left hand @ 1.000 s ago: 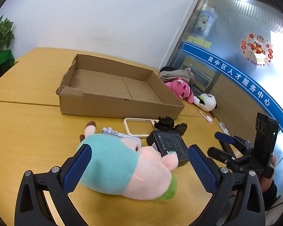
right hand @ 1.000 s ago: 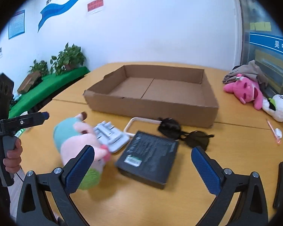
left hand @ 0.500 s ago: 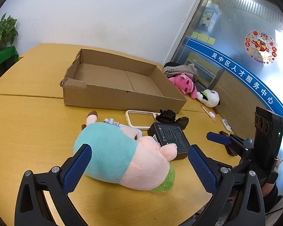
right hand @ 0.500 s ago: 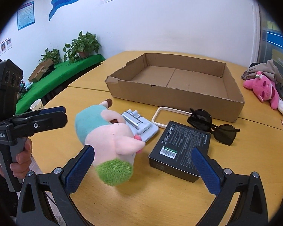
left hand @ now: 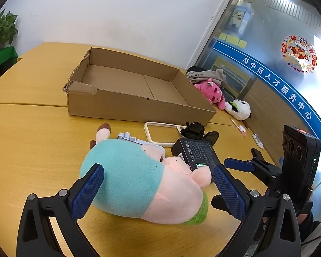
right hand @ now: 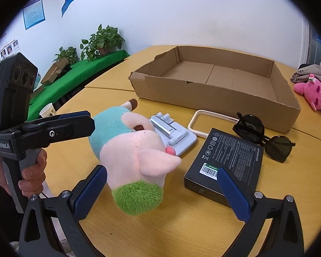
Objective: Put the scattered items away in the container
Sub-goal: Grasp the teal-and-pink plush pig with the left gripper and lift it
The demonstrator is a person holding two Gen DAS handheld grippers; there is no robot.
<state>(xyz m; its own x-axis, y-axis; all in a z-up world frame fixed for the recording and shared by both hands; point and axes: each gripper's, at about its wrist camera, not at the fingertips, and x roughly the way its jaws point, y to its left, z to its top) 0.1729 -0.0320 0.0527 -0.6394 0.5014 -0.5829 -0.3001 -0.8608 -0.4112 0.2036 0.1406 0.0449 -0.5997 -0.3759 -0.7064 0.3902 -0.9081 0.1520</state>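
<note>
My left claw (left hand: 156,184), spread wide, straddles the plush pig (left hand: 139,184) lying on the tabletop (left hand: 32,141); my right claw (right hand: 161,189), equally spread, faces the same toy and the black box (right hand: 226,160) beside it. The cardboard tray (left hand: 139,85) stands empty beyond, with the phone stand (right hand: 173,130), white frame (right hand: 211,117) and sunglasses (right hand: 265,135) scattered just before it. The risk, as I judge it: the soft, rounded toy may squirm out of a shallow pinch, or both claws closing on it may collide.
</note>
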